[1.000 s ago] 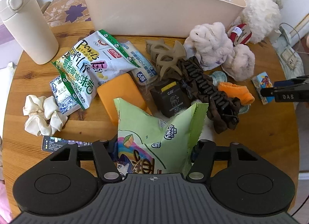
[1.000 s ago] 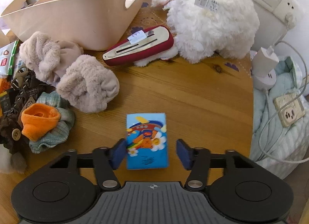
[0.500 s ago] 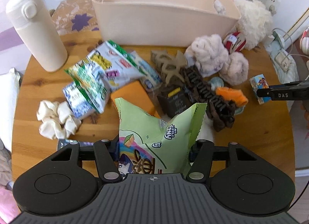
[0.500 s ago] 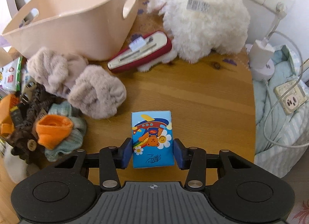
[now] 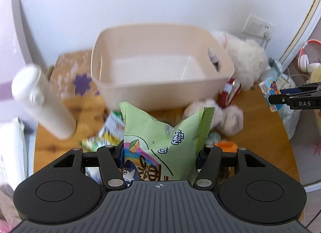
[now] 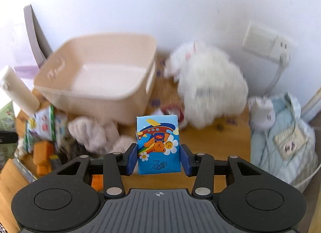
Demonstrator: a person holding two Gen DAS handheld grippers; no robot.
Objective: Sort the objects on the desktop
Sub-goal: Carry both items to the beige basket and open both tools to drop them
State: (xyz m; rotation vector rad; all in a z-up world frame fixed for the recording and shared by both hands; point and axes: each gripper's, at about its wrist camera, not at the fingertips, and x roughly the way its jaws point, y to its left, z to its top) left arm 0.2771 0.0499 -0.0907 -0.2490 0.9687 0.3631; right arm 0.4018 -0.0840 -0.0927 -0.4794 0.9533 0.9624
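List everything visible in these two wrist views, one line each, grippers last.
bin: 1, beige, back of table, nothing visible inside
snack bag: 1, green, in left gripper
tissue pack: 1, blue, in right gripper
flask: 1, white, left of bin
plush toy: 1, white, right of bin
scrunchies: 2, pinkish fluffy, before bin
hair clip: 1, red, beside plush toy
table: 1, wooden
left gripper: shut on snack bag
right gripper: shut on tissue pack

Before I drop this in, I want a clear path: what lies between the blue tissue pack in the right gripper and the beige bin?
In the right wrist view, between tissue pack and bin: fluffy pinkish scrunchies.
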